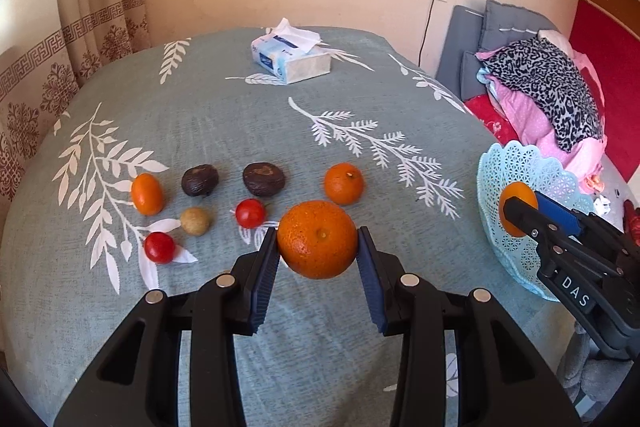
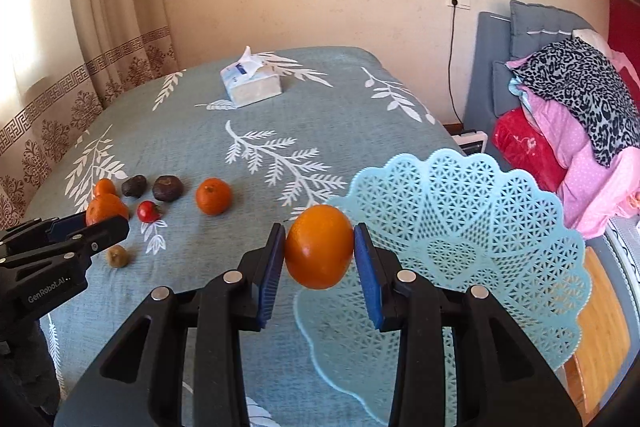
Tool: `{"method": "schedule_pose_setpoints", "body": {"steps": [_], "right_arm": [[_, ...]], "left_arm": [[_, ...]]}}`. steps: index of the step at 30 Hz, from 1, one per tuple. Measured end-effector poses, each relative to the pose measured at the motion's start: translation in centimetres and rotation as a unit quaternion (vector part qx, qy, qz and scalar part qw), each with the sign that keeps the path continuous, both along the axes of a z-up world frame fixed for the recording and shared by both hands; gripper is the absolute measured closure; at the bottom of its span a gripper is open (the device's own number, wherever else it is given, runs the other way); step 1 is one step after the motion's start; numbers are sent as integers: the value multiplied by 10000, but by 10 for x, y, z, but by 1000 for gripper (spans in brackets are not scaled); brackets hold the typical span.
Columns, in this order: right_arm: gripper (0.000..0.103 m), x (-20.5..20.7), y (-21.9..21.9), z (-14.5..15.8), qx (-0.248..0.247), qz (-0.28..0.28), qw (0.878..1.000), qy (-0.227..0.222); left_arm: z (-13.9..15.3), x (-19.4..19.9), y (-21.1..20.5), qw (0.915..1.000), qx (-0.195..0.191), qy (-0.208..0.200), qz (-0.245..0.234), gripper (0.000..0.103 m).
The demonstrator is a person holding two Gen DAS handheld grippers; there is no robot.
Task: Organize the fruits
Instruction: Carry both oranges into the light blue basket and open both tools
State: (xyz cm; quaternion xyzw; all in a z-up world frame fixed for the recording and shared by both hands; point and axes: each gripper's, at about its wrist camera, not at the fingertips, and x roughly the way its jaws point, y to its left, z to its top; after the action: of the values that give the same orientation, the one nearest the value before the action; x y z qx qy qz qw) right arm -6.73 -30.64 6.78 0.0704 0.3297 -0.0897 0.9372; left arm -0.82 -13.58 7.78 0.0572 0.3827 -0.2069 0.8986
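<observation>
Left gripper (image 1: 317, 241): both blue pads pressed against a large tangerine (image 1: 317, 238), which is clamped between them above the patterned cloth of the tabletop (image 1: 224, 131), toward its near edge.
Right gripper (image 2: 320, 247): closed on a smooth orange (image 2: 319, 247), one pad on each side, held at the left rim of the basket; in the left wrist view this gripper (image 1: 516, 211) shows from the side with the orange partly hidden by its finger.
Basket (image 2: 480, 211): pale blue openwork plastic with a scalloped rim, at the right edge of the tabletop; no fruit is visible inside it.
Loose fruit, far row: a small tangerine (image 1: 344, 183) nearest the basket, then two dark wrinkled fruits (image 1: 264, 179) (image 1: 199, 179) side by side, then an oval orange fruit (image 1: 147, 194) toward the left edge.
Loose fruit, near row: a red tomato (image 1: 250, 213) just left of the held tangerine, a small tan round fruit (image 1: 195, 221) beside it, and a second red tomato (image 1: 159, 247) closest to the near-left side.
Spacing: none of the loose fruits touch one another.
Tissue pack (image 1: 290, 57): at the far edge of the tabletop, a tissue sticking up from its top, well apart from the fruit.
Beyond the right edge: a pile of folded fabric (image 2: 580, 123), leopard print on top of pink.
</observation>
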Motion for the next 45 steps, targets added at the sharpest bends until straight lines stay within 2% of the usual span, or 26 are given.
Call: {"method": "schedule_pose_setpoints", "body": {"steps": [8, 19, 20, 22, 28, 39, 40, 42, 45], "right_arm": [[67, -17, -38, -4, 26, -460, 9989, 16], [64, -26, -61, -5, 83, -814, 9966, -5], [57, -28, -63, -2, 52, -878, 9961, -47], [54, -31, -65, 2, -28, -984, 9950, -138], [54, -36, -68, 8, -200, -1137, 9930, -242], [54, -42, -78, 11, -164, -1366, 9899, -342], [54, -42, -78, 11, -160, -1378, 9897, -346], [53, -43, -80, 12, -127, -1416, 9891, -374], [46, -46, -83, 14, -123, -1473, 9881, -419]], "left_arm": [[2, -6, -48, 9987, 148, -67, -482, 64], [4, -11, -96, 9952, 201, -117, -951, 64], [4, -11, -100, 9948, 202, -118, -990, 64], [4, -13, -108, 9939, 200, -123, -1075, 64], [1, -17, -128, 9910, 210, -120, -1317, 64], [-14, -22, -151, 9861, 155, 108, -1652, 63], [-15, -23, -152, 9854, 148, 139, -1691, 62], [-14, -25, -151, 9861, 154, 80, -1654, 41], [-11, -27, -147, 9873, 118, -39, -1587, 32]]}}
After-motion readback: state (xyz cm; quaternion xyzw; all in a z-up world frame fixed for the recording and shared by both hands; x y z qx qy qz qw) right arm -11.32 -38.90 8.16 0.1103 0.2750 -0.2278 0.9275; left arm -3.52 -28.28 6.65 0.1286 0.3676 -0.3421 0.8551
